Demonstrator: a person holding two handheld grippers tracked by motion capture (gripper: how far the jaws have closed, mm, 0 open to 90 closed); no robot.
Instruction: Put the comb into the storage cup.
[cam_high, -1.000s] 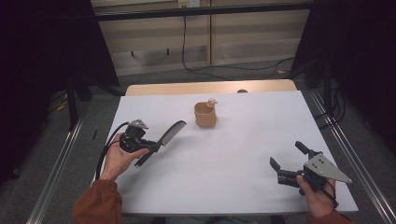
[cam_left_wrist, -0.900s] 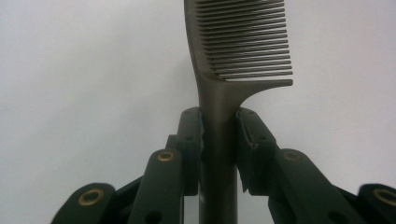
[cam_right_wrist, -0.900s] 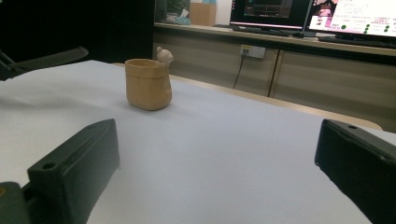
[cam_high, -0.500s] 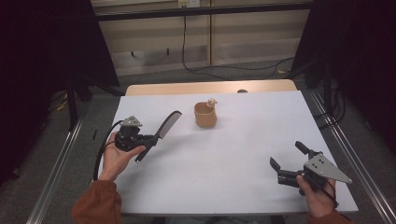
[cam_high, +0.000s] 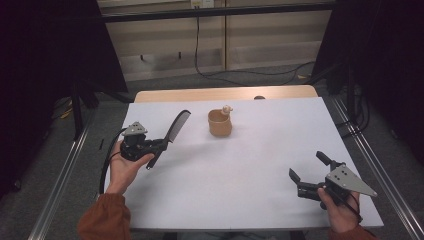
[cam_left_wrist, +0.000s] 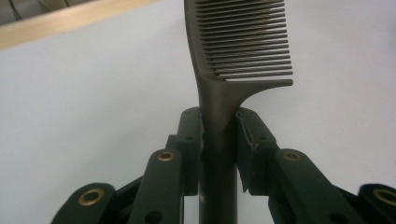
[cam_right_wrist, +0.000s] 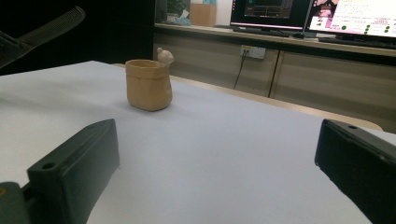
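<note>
My left gripper (cam_high: 161, 145) is shut on the handle of a black comb (cam_high: 176, 127), which it holds above the left part of the white table (cam_high: 250, 165). In the left gripper view both pads clamp the comb (cam_left_wrist: 224, 84) just below its teeth, which point up and right. A small tan cup (cam_high: 219, 123) with a little figure on its rim stands at the back middle of the table. My right gripper (cam_high: 311, 172) rests low near the front right corner, jaws wide apart and nothing between them. From the right gripper view the cup (cam_right_wrist: 148, 84) stands ahead at the left.
A wooden strip (cam_high: 225, 94) runs along the table's far edge. Metal rails (cam_high: 65, 180) flank the table on both sides. A bench with monitors (cam_right_wrist: 303, 14) lies beyond the table in the right gripper view.
The left hand has shifted a little left and lifted the comb, tilting it more upright. The right gripper has kept still.
</note>
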